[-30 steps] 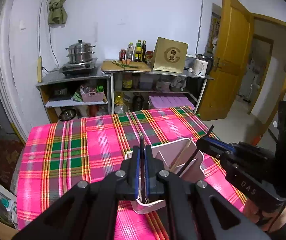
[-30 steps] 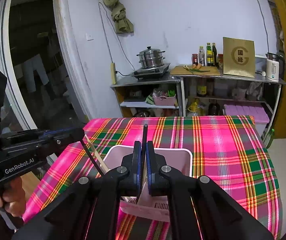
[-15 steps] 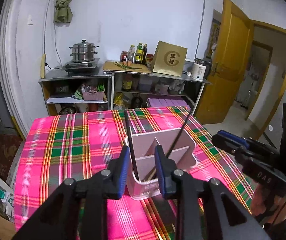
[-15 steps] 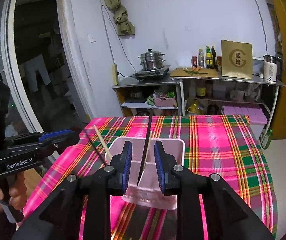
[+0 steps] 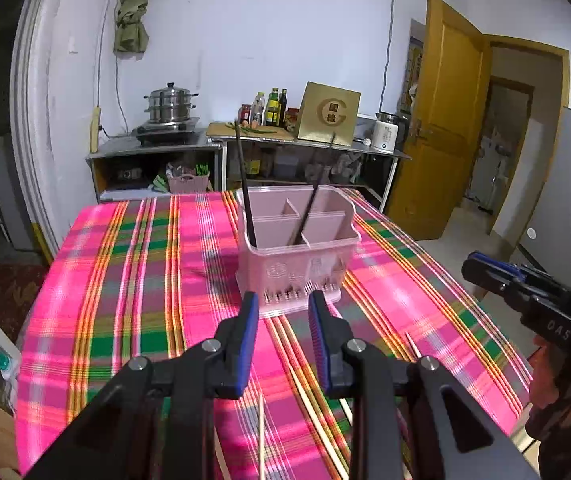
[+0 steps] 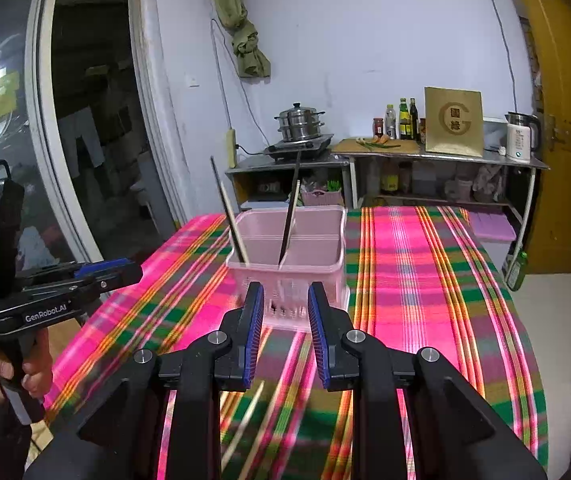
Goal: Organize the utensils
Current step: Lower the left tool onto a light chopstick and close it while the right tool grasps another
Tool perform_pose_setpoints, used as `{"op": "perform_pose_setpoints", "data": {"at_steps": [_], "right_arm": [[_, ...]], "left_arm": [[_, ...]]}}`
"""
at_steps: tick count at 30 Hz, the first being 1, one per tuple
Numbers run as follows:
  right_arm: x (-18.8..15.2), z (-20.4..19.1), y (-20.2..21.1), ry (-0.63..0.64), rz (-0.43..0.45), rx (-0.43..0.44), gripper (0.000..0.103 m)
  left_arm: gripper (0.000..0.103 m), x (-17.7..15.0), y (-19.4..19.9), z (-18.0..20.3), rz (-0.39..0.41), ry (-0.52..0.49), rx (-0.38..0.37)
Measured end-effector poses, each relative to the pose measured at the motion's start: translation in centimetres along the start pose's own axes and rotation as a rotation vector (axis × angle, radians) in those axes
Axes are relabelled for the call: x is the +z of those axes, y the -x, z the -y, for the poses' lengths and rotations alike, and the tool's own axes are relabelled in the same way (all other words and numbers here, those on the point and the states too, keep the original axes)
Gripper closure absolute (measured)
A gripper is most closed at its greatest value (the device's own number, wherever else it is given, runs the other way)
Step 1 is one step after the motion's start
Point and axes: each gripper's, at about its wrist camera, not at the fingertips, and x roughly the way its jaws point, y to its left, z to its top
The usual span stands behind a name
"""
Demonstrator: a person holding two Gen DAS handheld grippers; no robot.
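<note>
1. Your left gripper (image 5: 283,312) points slightly downward, jaws apart and empty.
2. Your right gripper (image 6: 285,304) matches it, empty too.
3. Two chopsticks (image 5: 245,196) lean inside the pink basket (image 5: 297,264) on the bench (image 5: 125,300); others (image 5: 305,380) lie flat below your grippers.

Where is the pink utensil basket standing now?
In both wrist views the pink basket stands mid-table on the plaid cloth, just beyond the open tongs, holding two dark chopsticks.

It looked like a home kitchen: a steamer pot (image 5: 170,102) sat on a burner, with sauce bottles (image 5: 272,103) and a kettle (image 5: 386,133) on far metal shelves (image 5: 153,148).
</note>
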Motion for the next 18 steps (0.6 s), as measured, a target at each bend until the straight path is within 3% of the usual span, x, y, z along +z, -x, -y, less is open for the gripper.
{"op": "perform_pose_setpoints", "data": {"at_steps": [5, 8, 12, 18], "right_arm": [[-3.3, 0.3, 1.6, -0.020, -0.024, -0.017, 0.080], [-4.9, 0.4, 2.3, -0.029, -0.035, -0.027, 0.080], [-7.0, 0.1, 2.6, -0.038, -0.066, -0.016, 0.080], [-8.7, -0.2, 2.2, -0.045, -0.096, -0.023, 0.080]], "left_arm": [[0.076, -3.4, 1.0, 0.0, -0.008, 0.032, 0.017], [0.068, -5.1, 1.4, -0.2, -0.026, 0.058, 0.027], [0.067, -7.0, 1.6, -0.7, -0.058, 0.089, 0.045], [0.067, -9.1, 0.8, -0.7, -0.105, 0.062, 0.051]]}}
